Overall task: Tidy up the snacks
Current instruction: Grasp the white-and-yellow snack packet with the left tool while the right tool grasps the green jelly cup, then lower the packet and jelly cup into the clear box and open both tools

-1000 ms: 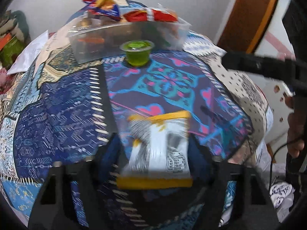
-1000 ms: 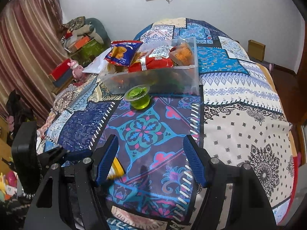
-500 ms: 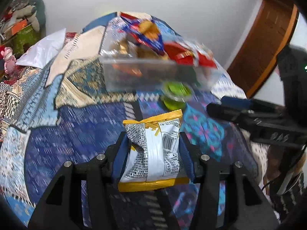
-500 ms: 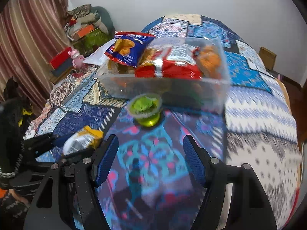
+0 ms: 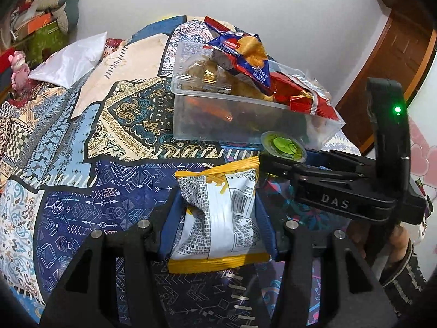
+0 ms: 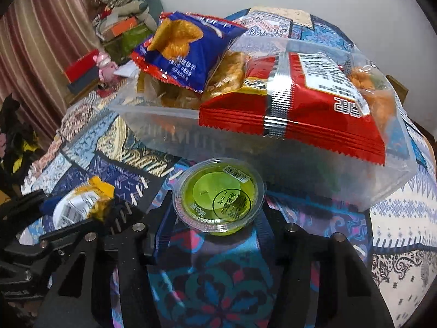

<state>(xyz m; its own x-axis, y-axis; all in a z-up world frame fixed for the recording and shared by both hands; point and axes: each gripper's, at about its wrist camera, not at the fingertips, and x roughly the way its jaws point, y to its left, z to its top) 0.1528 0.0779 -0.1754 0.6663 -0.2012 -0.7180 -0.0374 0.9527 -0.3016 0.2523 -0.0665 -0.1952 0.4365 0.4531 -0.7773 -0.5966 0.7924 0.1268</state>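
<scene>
Your left gripper (image 5: pixel 217 221) has its fingers (image 5: pixel 170 224) pressed against both sides of a white-and-yellow snack packet (image 5: pixel 218 213), held above the patterned bedspread (image 5: pixel 82 191). Ahead sits a clear plastic box (image 5: pixel 232 117) heaped with snacks: a blue chip bag (image 5: pixel 243 54) sticks up on top, a red bag (image 5: pixel 303 95) hangs over the near rim. Your right gripper (image 5: pixel 278 164) reaches in from the right at a green jelly cup (image 5: pixel 284 146) just beside the box.
</scene>
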